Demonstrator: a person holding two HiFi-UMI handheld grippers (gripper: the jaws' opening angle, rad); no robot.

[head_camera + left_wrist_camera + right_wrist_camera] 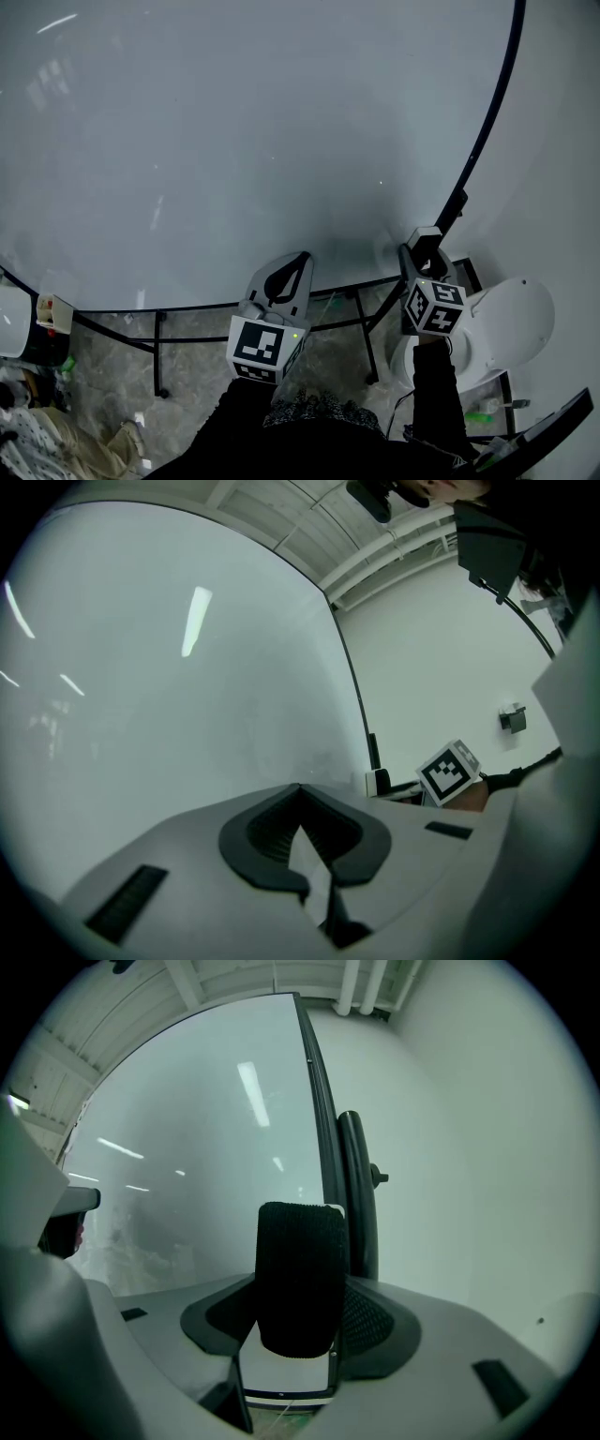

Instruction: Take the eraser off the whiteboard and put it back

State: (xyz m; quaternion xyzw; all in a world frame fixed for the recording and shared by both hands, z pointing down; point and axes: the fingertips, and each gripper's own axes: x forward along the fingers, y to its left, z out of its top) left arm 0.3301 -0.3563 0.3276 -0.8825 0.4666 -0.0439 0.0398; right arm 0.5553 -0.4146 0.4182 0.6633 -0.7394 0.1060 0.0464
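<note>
A large whiteboard (234, 141) with a black frame fills the head view. The eraser (300, 1279), black felt on a white body, stands upright between my right gripper's (300, 1312) jaws, and the pads hold it on both sides. In the head view that gripper (427, 246) is at the board's lower right corner, with the eraser (427, 234) at its tip. My left gripper (298, 258) hangs level before the board's bottom edge, shut and empty. Its own view shows its pads (300, 789) meeting, with the right gripper's marker cube (448, 771) beyond.
The board's black stand legs (159, 356) cross the stone floor below. A round white object (511, 323) sits at the right, and small containers (47, 319) at the left. A black upright post (356, 1194) runs beside the board's right edge, with white wall further right.
</note>
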